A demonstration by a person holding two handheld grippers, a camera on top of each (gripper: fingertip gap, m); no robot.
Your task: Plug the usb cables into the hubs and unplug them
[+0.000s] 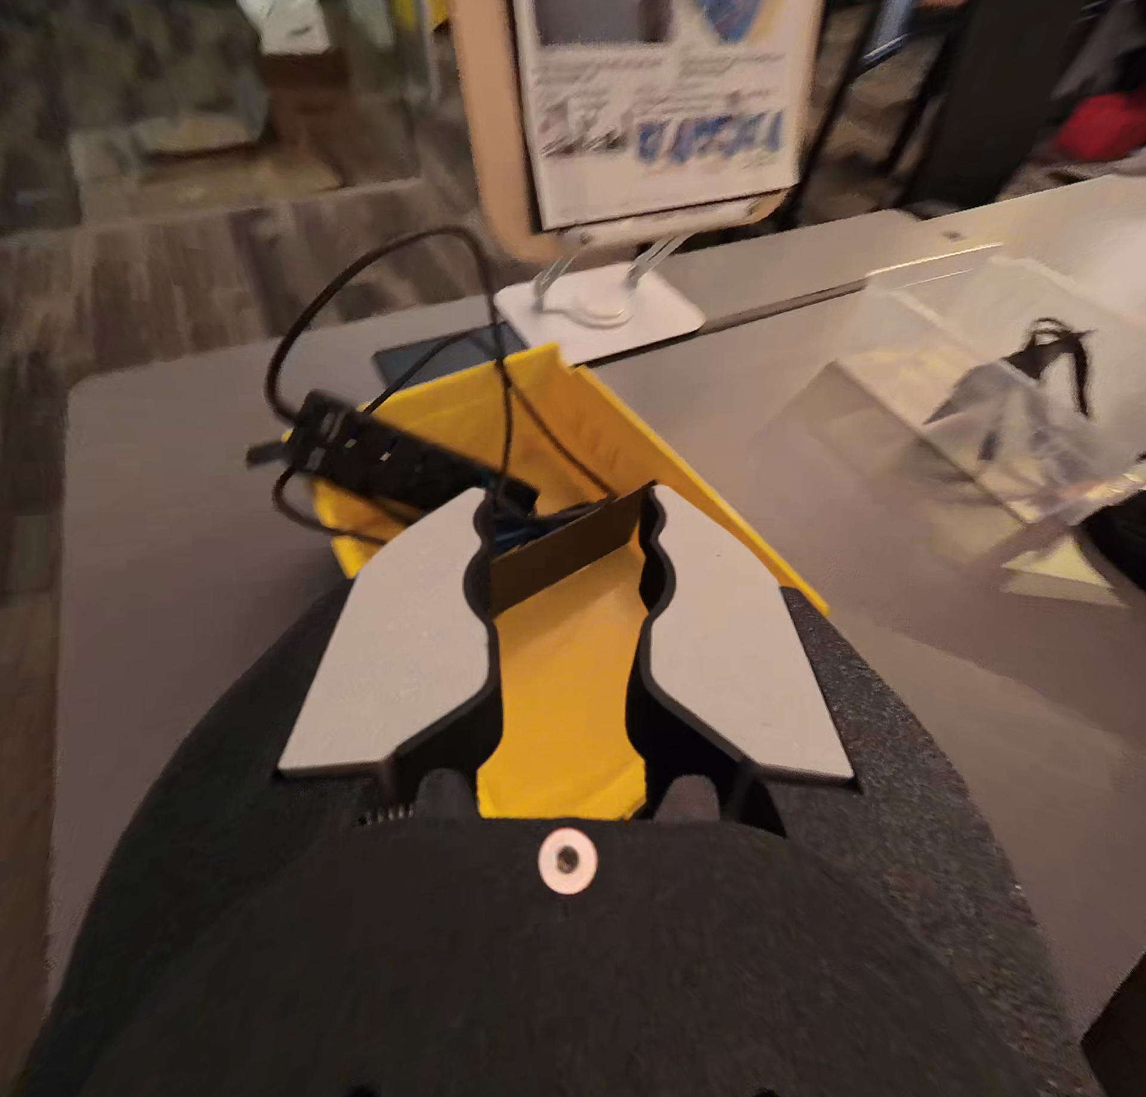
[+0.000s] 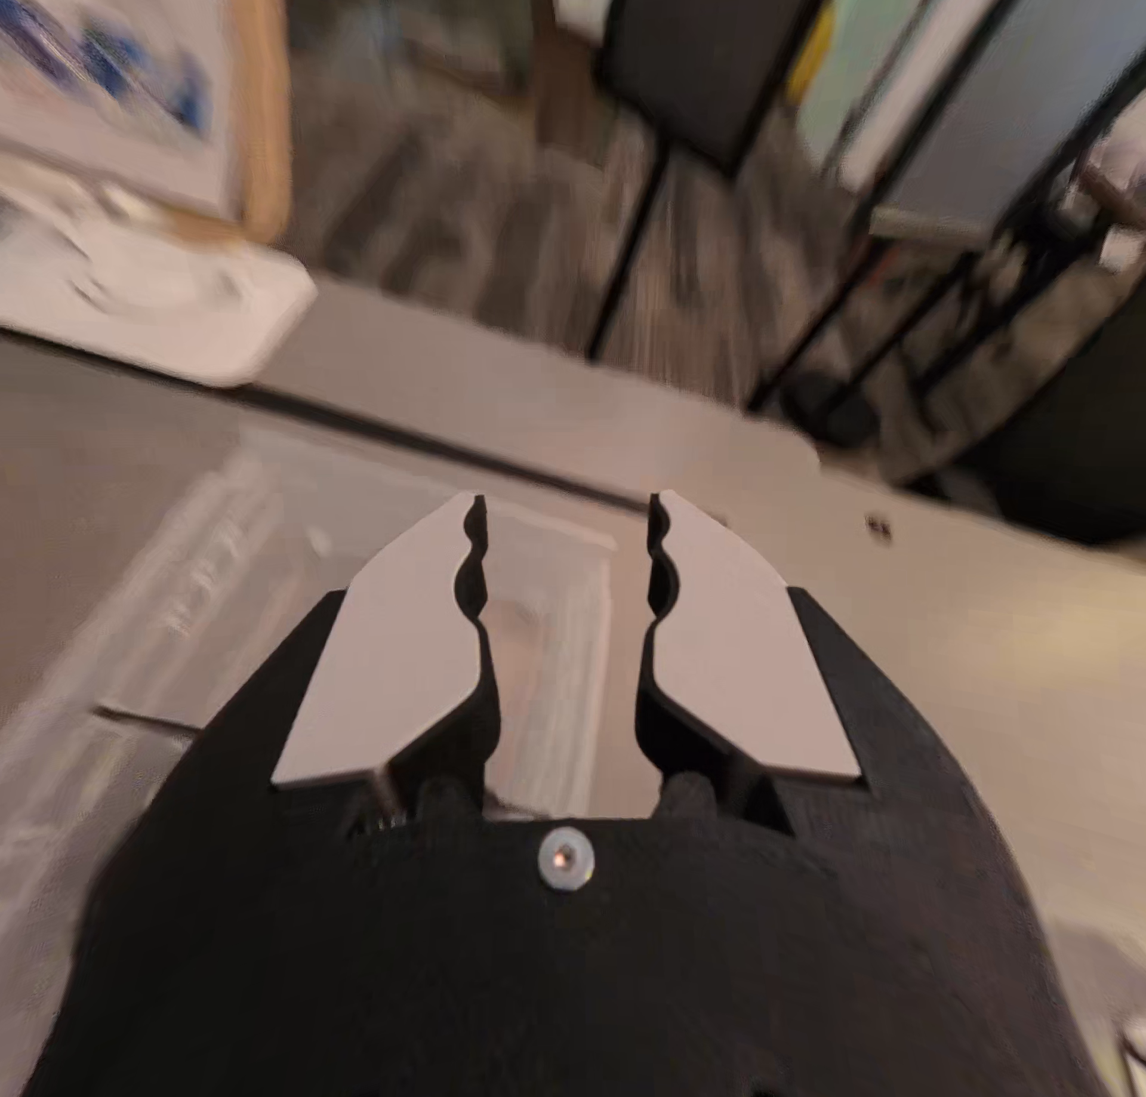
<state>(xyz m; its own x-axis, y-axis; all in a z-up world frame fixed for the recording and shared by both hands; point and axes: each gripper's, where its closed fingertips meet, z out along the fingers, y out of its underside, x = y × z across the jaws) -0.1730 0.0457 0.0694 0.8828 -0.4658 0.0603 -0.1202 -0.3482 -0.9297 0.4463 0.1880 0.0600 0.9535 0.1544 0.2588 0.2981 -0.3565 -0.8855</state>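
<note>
USB hub (image 1: 372, 453), black and long, sits on the left edge of a yellow tray (image 1: 595, 422), just past the left hand-held gripper (image 1: 564, 509). That gripper is open, with a dark flat card (image 1: 564, 549) standing in the tray between its fingers; I cannot tell if they touch it. One thin black cable (image 1: 291, 335) loops up from the hub. Behind the tray stands one framed sign (image 1: 651, 81) on a white base. Right of the tray lies a clear plastic bag (image 1: 1017, 410). The right hand-held gripper (image 2: 567, 509) is open and empty over the grey bench (image 2: 775, 602).
</note>
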